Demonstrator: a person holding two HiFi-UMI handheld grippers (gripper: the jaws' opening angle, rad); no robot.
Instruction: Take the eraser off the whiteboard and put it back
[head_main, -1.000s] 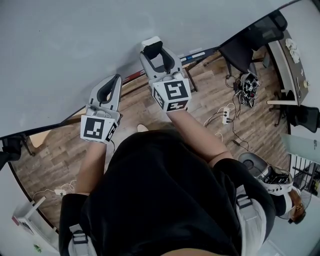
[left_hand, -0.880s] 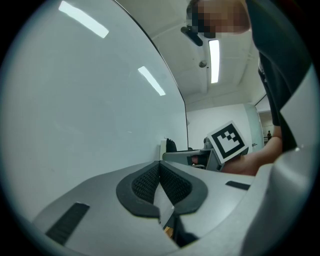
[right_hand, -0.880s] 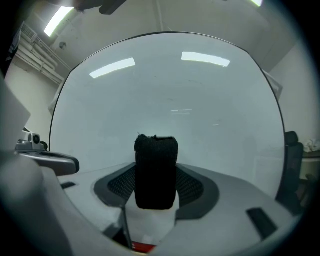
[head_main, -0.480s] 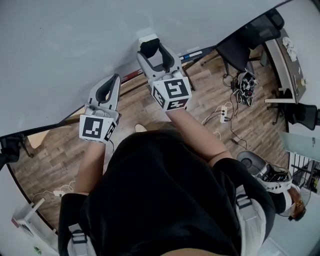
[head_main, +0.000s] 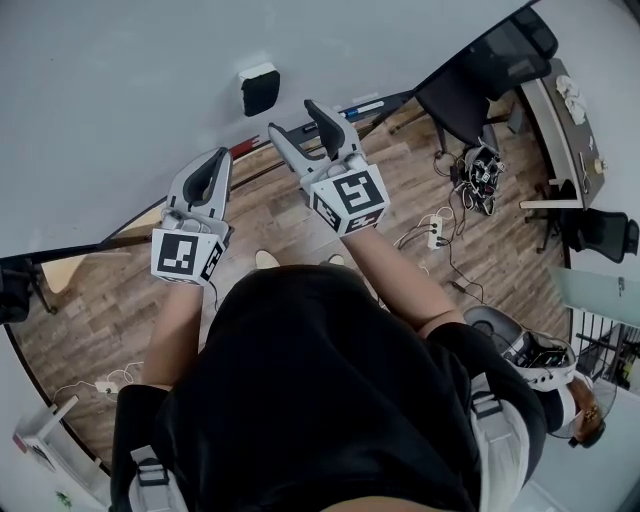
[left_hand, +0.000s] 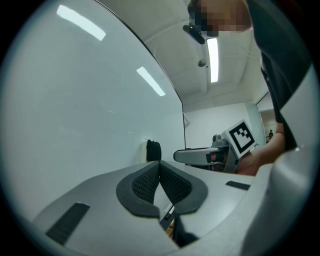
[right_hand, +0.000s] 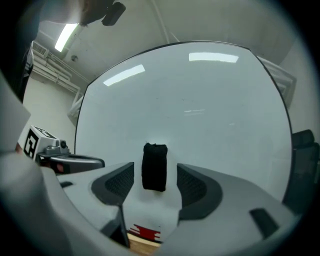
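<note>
Eraser (head_main: 259, 90) is stuck on the whiteboard (head_main: 110, 90), black side showing with a white edge, and nothing is touching it.

Starting from the left in the head view: the left gripper (head_main: 213, 166) is held out level toward the board. Its own view shows the two mesh pads pinched right together at the tips with nothing between them, so it's closed and empty. It's well to the left of the eraser and below it in the picture.

Next over is the right gripper (head_main: 297, 124). Its jaws have just been opening and now stand clearly apart with nothing in them. In the right gripper view the eraser lines up in the gap between the two pads, but it's out on the board past the tips, and neither pad is on it. The head view shows the same, with clear board between the tips and the eraser.

Further right there are a few markers (head_main: 366, 106) on the board's ledge. Past those is a black office chair (head_main: 480, 85), and a power strip (head_main: 433, 236) lies on the wood floor (head_main: 280, 215).
</note>
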